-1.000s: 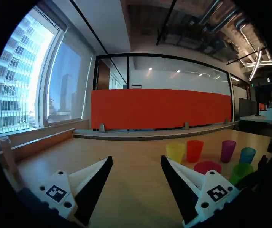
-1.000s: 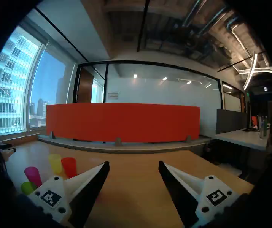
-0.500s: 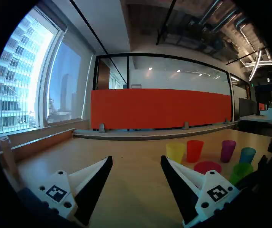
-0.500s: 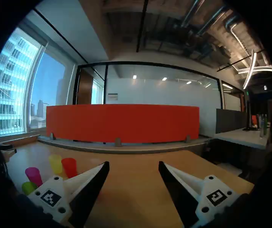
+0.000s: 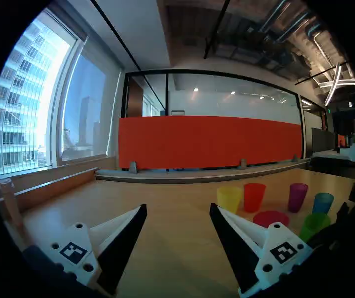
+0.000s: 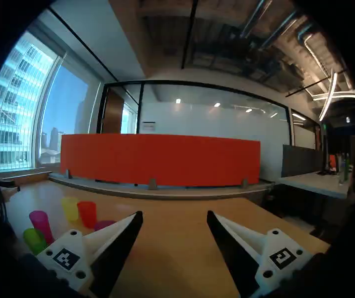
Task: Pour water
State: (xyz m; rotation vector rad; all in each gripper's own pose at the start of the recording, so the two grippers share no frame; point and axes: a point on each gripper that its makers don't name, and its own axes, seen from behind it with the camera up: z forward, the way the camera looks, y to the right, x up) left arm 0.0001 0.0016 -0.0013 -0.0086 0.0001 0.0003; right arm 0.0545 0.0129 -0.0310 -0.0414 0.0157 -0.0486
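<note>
My left hand-held gripper [image 5: 177, 206] gaping, empty; right hand-held gripper [image 6: 174, 213] same. Cup cluster [image 5: 270, 217] upright on bench [image 5: 177, 258]: lower right in left gripper view, lower left in right gripper view. Left looks nearer, I reckon.

Free: bare desk [image 5: 177, 248] ahead of left tool [image 5: 177, 205], open through to orange partition [image 5: 207, 141] at far edge. Obstacles: cups [image 5: 253, 196] grouped to its right; wooden ledge [image 5: 53, 181] along left side. Ahead of right tool [image 6: 174, 212]: open desk, cups standing left.
</note>
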